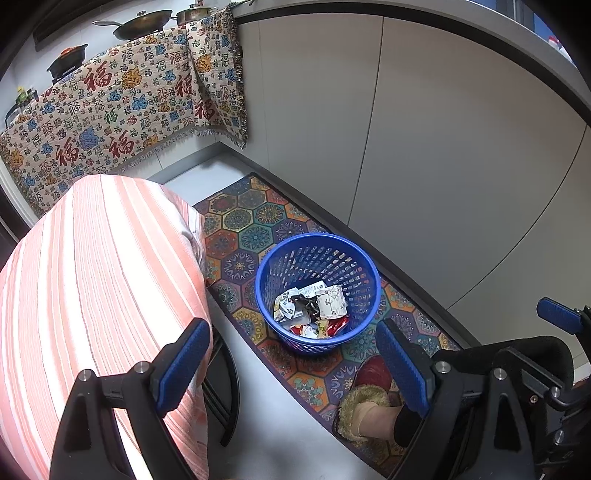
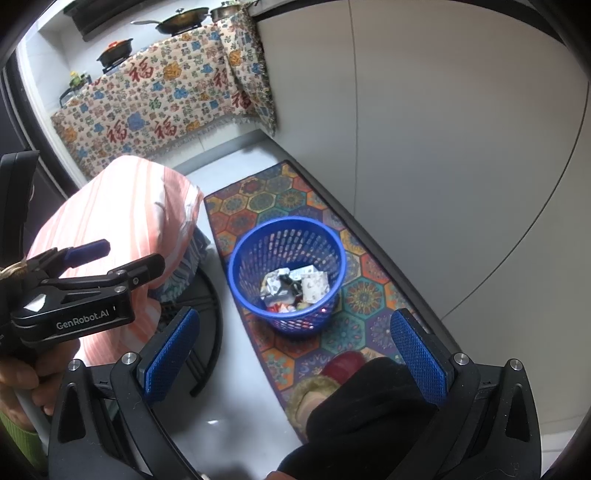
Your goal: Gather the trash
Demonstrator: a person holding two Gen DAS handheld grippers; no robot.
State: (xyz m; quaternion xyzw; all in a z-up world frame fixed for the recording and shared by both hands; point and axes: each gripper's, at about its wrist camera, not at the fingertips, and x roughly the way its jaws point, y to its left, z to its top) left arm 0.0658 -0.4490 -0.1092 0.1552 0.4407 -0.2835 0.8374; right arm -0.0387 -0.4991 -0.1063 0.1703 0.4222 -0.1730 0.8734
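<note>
Clearly legible on the black body of the left tool [image 2: 92,254]: "GenRobot.AI" in white letters. Repeated in red across the cream patterned cloth [image 1: 110,110] draped over the far table: the character "福". Printing on the wrappers too small to read.

Low on the floor, ahead of both tools: round blue perforated plastic basket [image 1: 317,291], standing upright on the multicoloured hexagon-pattern rug [image 1: 251,229]. Inside it, crumpled white and red wrappers and paper scraps [image 1: 314,306], piled at the bottom. Seen from the left wrist camera, basket framed between the blue ribbed pads, well below them. Left tool [image 1: 291,362] released, jaws spread wide, nothing held. Right tool [image 2: 295,354] likewise released, pads far apart, nothing between them, basket centred beyond the gap.

Beside the basket on its left: pink-and-white striped cloth [image 1: 92,280] covering a rounded piece of furniture with black curved metal legs [image 1: 225,387]. Alongside the rug on the right: plain grey cabinet fronts [image 1: 443,166]. Nearer than the basket, on the rug: red fur-trimmed slipper [image 1: 365,387] on a foot. On the far table: dark wok [image 1: 142,24] and small black pot [image 1: 66,61].
</note>
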